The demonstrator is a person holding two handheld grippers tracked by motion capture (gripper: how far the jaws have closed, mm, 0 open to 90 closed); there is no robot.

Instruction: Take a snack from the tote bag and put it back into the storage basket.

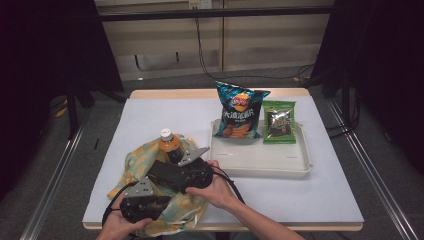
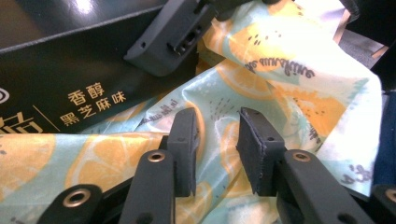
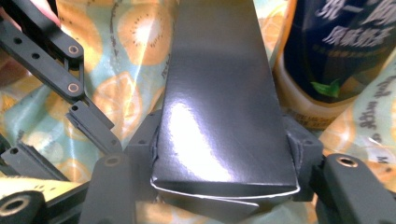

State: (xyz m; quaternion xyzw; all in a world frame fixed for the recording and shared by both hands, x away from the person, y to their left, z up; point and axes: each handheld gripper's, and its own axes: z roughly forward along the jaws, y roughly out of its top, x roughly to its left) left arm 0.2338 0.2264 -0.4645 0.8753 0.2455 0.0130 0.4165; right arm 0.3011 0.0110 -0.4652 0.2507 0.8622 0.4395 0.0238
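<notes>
Black box point(image 3: 222, 98) wedged btwn right gripper point(image 3: 224, 154) jaws, pads pressing.

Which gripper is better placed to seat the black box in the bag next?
Right, probably. The right gripper already clamps the glossy black cardboard box beside the orange drink bottle. The left gripper merely straddles the lemon-print fabric bag, jaws apart.

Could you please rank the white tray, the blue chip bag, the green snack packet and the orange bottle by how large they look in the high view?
1. white tray
2. blue chip bag
3. green snack packet
4. orange bottle, though the printed cloth and a gripper hide its lower part, so its place is unsure.
</notes>
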